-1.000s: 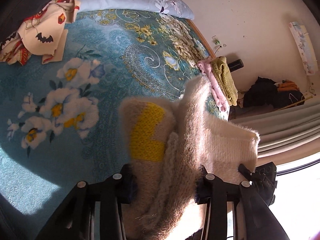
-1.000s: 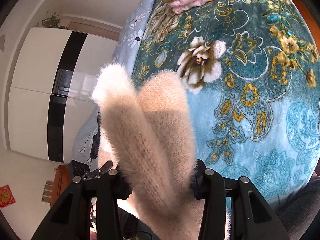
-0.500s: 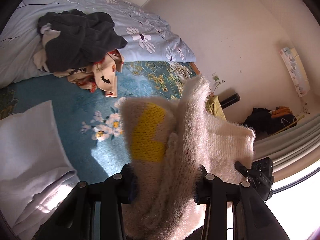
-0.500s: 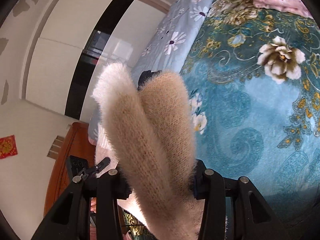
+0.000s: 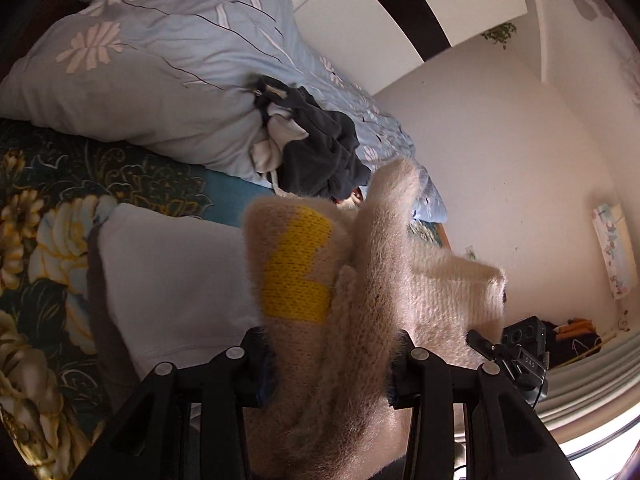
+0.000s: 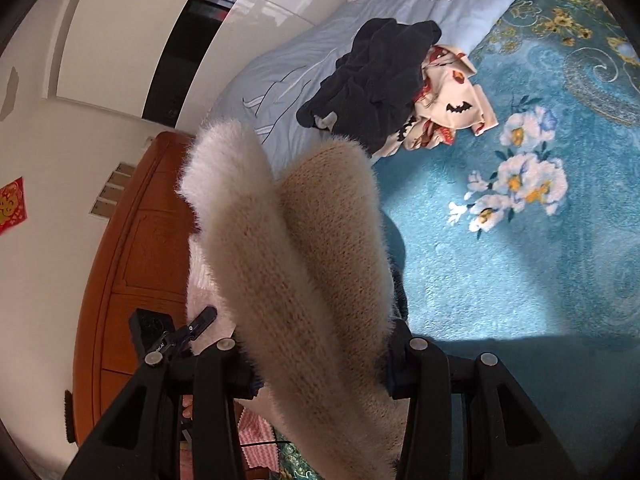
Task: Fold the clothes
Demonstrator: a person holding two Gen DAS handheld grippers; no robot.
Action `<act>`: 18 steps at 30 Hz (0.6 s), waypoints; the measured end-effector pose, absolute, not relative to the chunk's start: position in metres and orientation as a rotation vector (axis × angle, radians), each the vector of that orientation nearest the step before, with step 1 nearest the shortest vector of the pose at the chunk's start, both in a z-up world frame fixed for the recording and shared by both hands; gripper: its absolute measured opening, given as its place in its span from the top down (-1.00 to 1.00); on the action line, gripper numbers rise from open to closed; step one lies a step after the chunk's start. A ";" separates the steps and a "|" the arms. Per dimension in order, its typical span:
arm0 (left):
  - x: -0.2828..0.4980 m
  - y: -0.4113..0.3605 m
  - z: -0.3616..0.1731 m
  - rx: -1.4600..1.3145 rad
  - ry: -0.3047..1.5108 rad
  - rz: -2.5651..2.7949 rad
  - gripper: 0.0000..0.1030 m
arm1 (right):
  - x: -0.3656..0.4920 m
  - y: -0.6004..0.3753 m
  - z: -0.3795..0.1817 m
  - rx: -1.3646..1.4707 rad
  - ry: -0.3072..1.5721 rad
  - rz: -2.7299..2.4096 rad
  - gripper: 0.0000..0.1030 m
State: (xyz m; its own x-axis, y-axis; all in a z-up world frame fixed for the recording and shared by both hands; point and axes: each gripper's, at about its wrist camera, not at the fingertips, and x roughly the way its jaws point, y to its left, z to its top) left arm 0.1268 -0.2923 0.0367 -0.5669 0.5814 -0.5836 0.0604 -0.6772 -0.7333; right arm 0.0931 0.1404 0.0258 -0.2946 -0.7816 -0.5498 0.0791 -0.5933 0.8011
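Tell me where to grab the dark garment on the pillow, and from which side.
Best guess: pinch the raised top fold of the dark garment, coming down from above on the blanket side. It lies crumpled in a heap, half on the pillow and overlapping the bat-print cloth, so a low grab could catch both. Both grippers, left and right, are now shut on the sweater.

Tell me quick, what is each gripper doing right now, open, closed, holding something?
Left gripper: closed on the fuzzy cream knitted sweater with a yellow patch.
Right gripper: closed on the same sweater.
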 end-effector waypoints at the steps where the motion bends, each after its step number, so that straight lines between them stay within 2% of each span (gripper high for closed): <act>1: 0.131 -0.303 0.034 -1.245 -1.072 2.307 0.18 | 0.089 0.129 0.024 1.384 -0.892 -1.925 0.12; 8: 0.134 -0.353 0.030 -1.213 -1.163 2.377 0.18 | 0.054 0.066 0.027 1.443 -0.756 -1.884 0.12; 14: 0.134 -0.367 0.021 -1.221 -1.209 2.390 0.18 | 0.022 0.032 0.029 1.483 -0.665 -1.886 0.12; 18: 0.136 -0.375 0.004 -1.279 -1.239 2.406 0.18 | 0.015 0.020 0.006 1.540 -0.645 -1.845 0.12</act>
